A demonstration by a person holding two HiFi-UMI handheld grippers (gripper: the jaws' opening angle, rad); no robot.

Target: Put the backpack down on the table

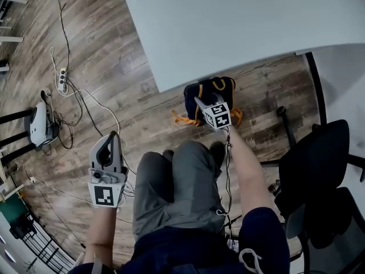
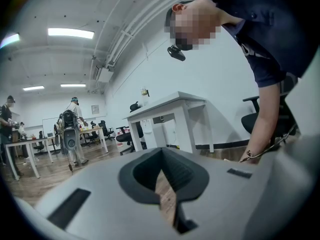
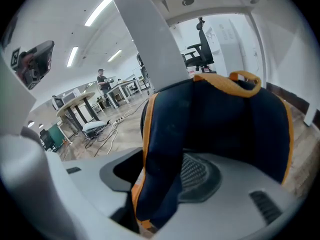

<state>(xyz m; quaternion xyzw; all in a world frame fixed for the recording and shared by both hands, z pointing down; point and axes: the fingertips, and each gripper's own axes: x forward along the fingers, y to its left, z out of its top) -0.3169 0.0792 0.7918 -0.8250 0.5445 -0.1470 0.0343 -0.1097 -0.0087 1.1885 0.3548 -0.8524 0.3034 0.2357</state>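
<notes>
Under the table's [image 1: 239,21] near edge in the head view, the backpack [image 1: 223,89] sits on the wood-plank floor [image 1: 114,67], at 12 o'clock from the person's knees. The right gripper [image 1: 199,100] reaches into the pack's 7 o'clock side. The pack is dark navy fabric with orange trim, and loose orange straps [image 1: 181,119] trail at 8 o'clock. Both gripper cubes carry black-and-white square markers. The left gripper [image 1: 108,135], grey plastic, is well apart at the frame's 8 o'clock, over bare floor. Left gripper view: the left gripper [image 2: 162,184] has its tips drawn together with nothing between them, only a thin wedge of floor showing through; a white table [image 2: 165,104] stands at 12 o'clock. Right gripper view: the right gripper [image 3: 159,196] pinches a padded navy shoulder strap [image 3: 160,154] with an orange edge, which fills the gap and lies against the ribbed dark pads [image 3: 200,171]. The backpack's [image 3: 225,124] body bulges at 1 o'clock, with an orange top handle [image 3: 245,79] above it.
</notes>
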